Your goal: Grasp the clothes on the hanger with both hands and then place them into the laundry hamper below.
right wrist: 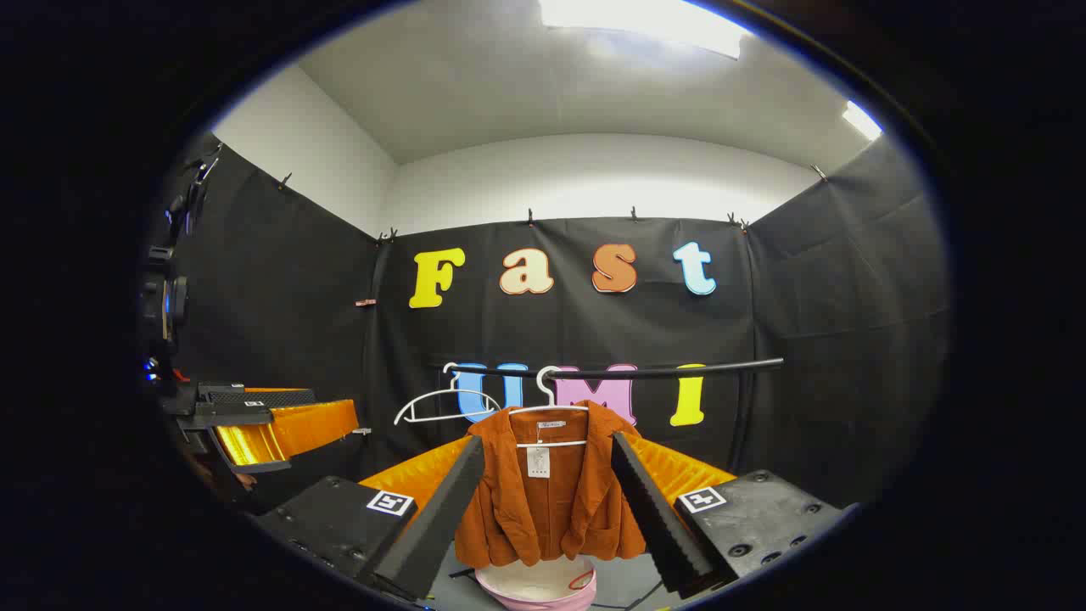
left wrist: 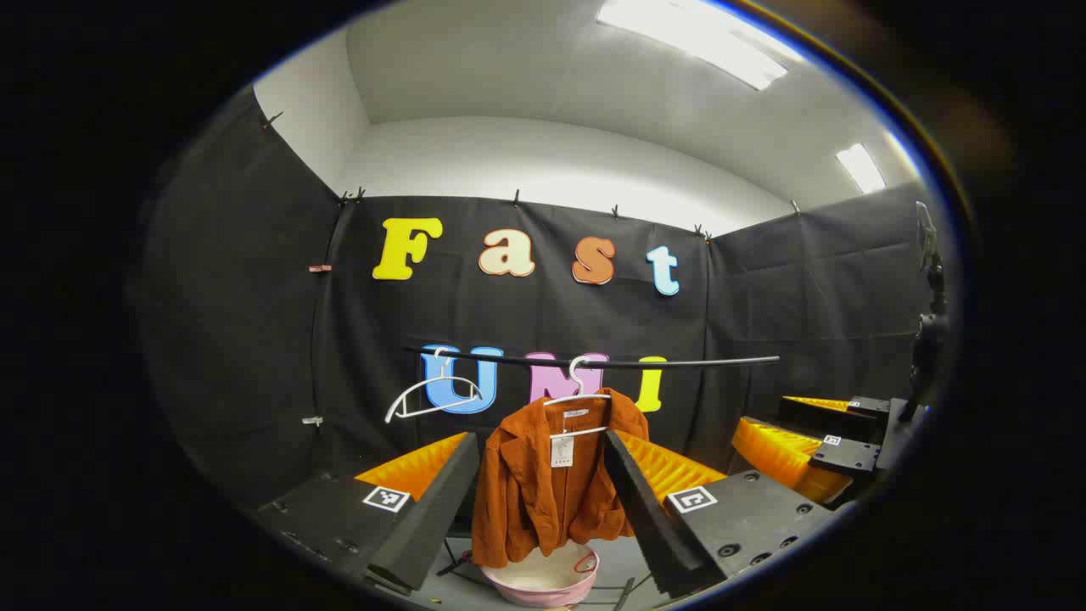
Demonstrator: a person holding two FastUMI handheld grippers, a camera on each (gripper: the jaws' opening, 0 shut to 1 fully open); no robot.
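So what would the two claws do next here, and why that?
Probably both move forward toward the orange jacket. It hangs untouched on its white hanger from the black rail, directly over the pink hamper. The left gripper and right gripper stand open with the jacket framed between their fingers, apparently some way off.

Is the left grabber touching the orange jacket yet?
Apart. In the left gripper view the left gripper stands open, its fingers well short of the orange jacket, which hangs farther back on its white hanger.
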